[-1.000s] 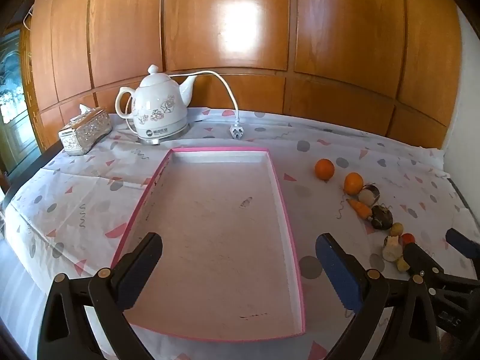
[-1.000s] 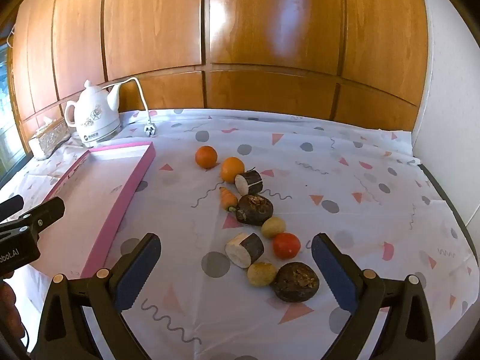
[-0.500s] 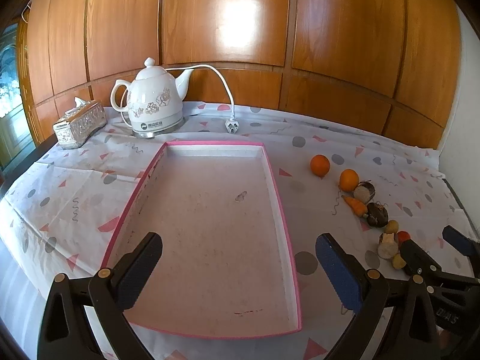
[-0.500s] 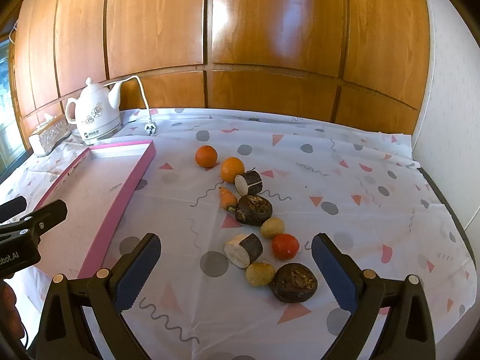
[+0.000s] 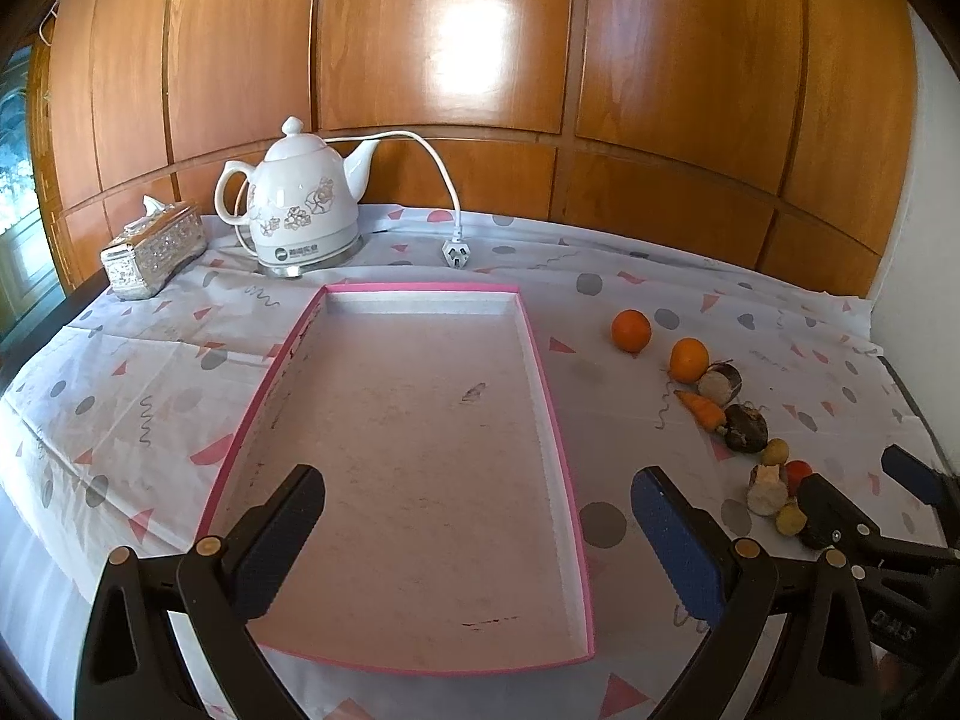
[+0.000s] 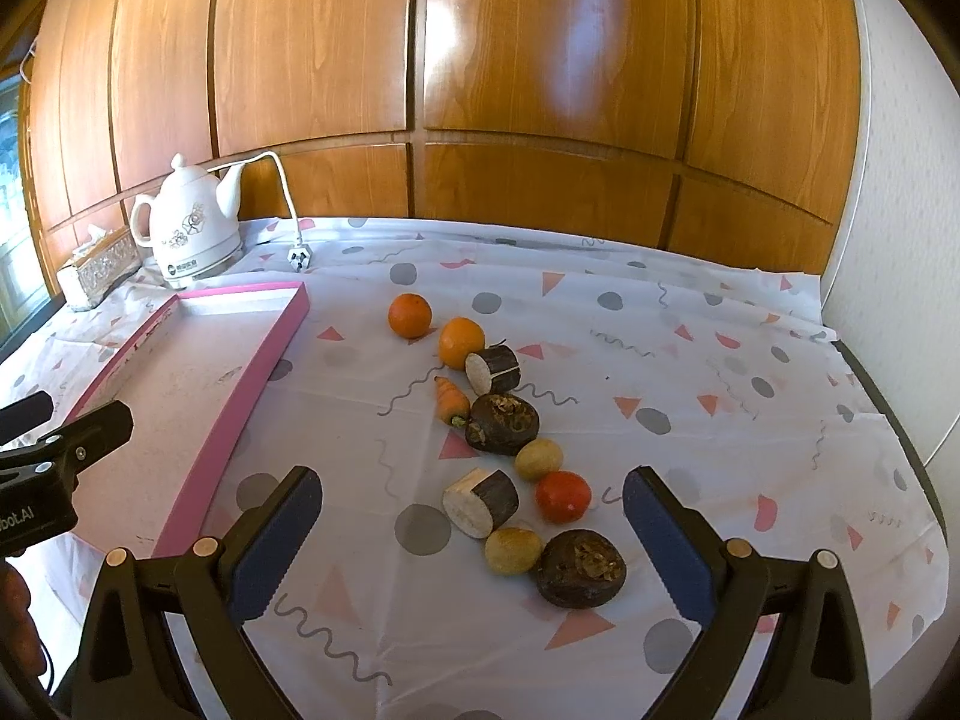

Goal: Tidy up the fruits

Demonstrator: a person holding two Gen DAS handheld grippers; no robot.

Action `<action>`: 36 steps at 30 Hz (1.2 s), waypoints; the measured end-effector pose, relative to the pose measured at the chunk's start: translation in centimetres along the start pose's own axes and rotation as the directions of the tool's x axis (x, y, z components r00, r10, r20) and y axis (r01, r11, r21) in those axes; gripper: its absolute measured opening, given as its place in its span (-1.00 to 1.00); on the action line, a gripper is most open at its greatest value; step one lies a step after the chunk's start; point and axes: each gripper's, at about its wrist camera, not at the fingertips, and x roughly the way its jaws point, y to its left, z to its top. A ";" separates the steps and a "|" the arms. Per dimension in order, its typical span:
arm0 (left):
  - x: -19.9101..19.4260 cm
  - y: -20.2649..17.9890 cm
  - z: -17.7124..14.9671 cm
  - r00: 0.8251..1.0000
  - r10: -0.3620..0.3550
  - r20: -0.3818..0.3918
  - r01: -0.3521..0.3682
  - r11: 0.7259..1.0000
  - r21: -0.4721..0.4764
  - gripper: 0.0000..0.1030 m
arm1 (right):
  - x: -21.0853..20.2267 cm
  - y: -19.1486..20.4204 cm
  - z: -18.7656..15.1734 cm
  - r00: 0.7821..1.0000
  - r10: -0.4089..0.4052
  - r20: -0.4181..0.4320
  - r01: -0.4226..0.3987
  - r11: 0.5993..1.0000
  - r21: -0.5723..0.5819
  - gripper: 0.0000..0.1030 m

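A shallow pink-rimmed tray [image 5: 543, 360] [image 6: 264, 360] lies bare on the patterned tablecloth. To its right runs a line of produce: two oranges [image 6: 410, 315] [image 6: 461, 343], a small carrot [image 6: 451, 400], two cut root pieces [image 6: 493, 368] [image 6: 480, 502], two dark round roots [image 6: 503, 423] [image 6: 581, 567], two yellowish fruits [image 6: 539, 459] [image 6: 511, 551] and a red tomato [image 6: 562, 497]. My left gripper [image 5: 474, 534] hovers open over the tray's near end. My right gripper [image 6: 471, 531] stands open just before the nearest produce, holding nothing.
A white electric kettle [image 5: 300, 210] with its cord and plug [image 5: 454, 252] stands behind the tray. A silver tissue box [image 5: 153, 246] sits at the back left. Wooden panelling backs the table; a white wall [image 6: 888, 240] closes the right side.
Both grippers have risen and drawn back slightly, so the tray and produce look a bit farther away. Nothing on the table has moved.
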 end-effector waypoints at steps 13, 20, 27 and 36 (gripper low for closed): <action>0.0 -0.3 0.2 1.000 -0.026 -0.006 0.026 0.999 0.020 0.99 | -0.6 -1.5 0.5 1.000 -0.014 0.006 0.014 1.000 0.000 0.98; 0.1 -1.0 0.2 0.998 -0.060 -0.014 0.061 0.997 0.040 0.99 | -0.5 -3.6 -0.3 0.999 -0.009 -0.034 0.010 1.000 0.015 0.98; 0.7 -2.0 0.3 0.981 -0.187 -0.053 0.190 0.981 0.045 0.99 | 0.2 -6.7 -1.9 0.991 0.055 -0.124 -0.047 0.997 0.062 0.62; 1.7 -4.3 0.0 0.964 -0.232 -0.130 0.246 0.964 0.104 0.99 | 2.6 -8.1 -3.8 0.975 0.102 -0.199 -0.088 0.993 0.078 0.26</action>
